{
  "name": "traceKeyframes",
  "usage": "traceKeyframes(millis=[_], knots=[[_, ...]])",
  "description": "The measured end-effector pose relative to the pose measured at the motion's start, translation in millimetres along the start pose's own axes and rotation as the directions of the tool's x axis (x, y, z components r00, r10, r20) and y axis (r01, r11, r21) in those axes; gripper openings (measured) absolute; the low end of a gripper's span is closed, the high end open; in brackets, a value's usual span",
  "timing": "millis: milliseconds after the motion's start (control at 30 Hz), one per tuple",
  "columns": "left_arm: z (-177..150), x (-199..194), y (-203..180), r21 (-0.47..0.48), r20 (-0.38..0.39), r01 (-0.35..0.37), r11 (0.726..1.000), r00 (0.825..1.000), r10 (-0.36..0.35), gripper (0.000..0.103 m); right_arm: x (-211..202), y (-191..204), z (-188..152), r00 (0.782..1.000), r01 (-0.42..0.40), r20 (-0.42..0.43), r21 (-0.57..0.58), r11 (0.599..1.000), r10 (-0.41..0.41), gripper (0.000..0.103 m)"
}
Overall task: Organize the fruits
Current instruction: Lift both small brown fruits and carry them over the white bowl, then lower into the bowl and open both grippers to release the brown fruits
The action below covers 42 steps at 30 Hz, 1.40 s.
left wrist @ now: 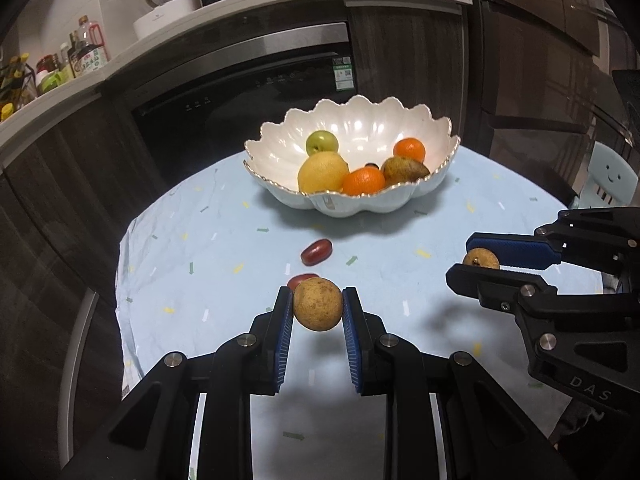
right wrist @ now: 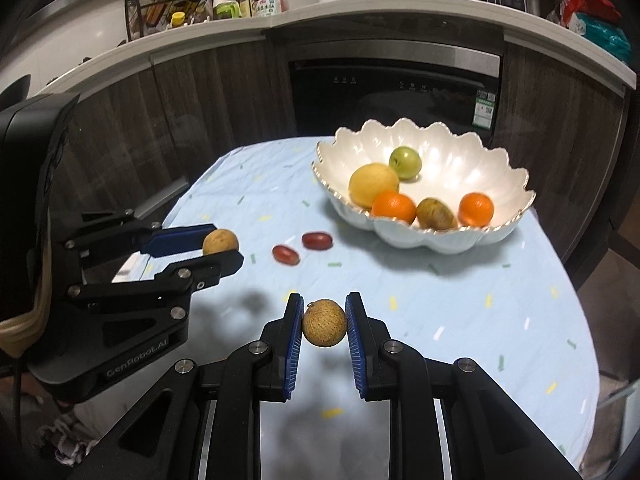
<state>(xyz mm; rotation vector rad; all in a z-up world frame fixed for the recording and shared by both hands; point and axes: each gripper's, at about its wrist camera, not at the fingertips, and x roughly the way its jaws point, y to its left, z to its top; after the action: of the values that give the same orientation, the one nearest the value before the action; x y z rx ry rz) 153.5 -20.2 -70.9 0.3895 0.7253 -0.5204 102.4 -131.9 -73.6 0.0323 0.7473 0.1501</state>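
Transport step: the left hand-held gripper (left wrist: 318, 310) and right hand-held gripper (right wrist: 324, 322) each clamp one brown round fruit (left wrist: 318, 304) above the worktop (left wrist: 224, 240), short of the bowl (left wrist: 360, 204); next, carry both over its rim and release.

Each camera sits behind its own tongs, looking forward and downward along them, close above the table (left wrist: 224, 240). Both views share the scalloped bowl (left wrist: 360, 204) beyond the tips; each catches the other tongs at its side, left gripper (left wrist: 318, 306), right gripper (right wrist: 324, 322).
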Motion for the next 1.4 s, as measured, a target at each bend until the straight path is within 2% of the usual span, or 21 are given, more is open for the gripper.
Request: traceKeyframes(millis=[233, 733, 1000, 1400], knots=[[15.3, 0.4, 0.7, -0.051, 0.006, -0.018, 0.999, 1.000, 0.018, 0.025, -2.6, -12.6, 12.9, 1.000, 0.016, 0.020, 0.000, 1.000, -0.016, 0.023], [62.3, 5.4, -4.9, -0.098, 0.039, -0.036, 0.995, 0.998, 0.040, 0.025, -9.7, -49.8, 47.3, 0.996, 0.055, 0.070, 0.015, 0.998, -0.056, 0.023], [89.5, 16.4, -8.7, -0.106, 0.057, -0.034, 0.994, 0.998, 0.040, 0.025, -7.4, -70.4, 66.4, 0.994, 0.072, 0.083, 0.022, 0.997, -0.074, 0.023], [120.3, 44.5, -9.8, -0.111, 0.042, -0.024, 0.994, 0.999, 0.029, 0.025, 12.2, -101.0, 93.1, 0.994, 0.075, 0.083, 0.030, 0.997, -0.078, 0.023]])
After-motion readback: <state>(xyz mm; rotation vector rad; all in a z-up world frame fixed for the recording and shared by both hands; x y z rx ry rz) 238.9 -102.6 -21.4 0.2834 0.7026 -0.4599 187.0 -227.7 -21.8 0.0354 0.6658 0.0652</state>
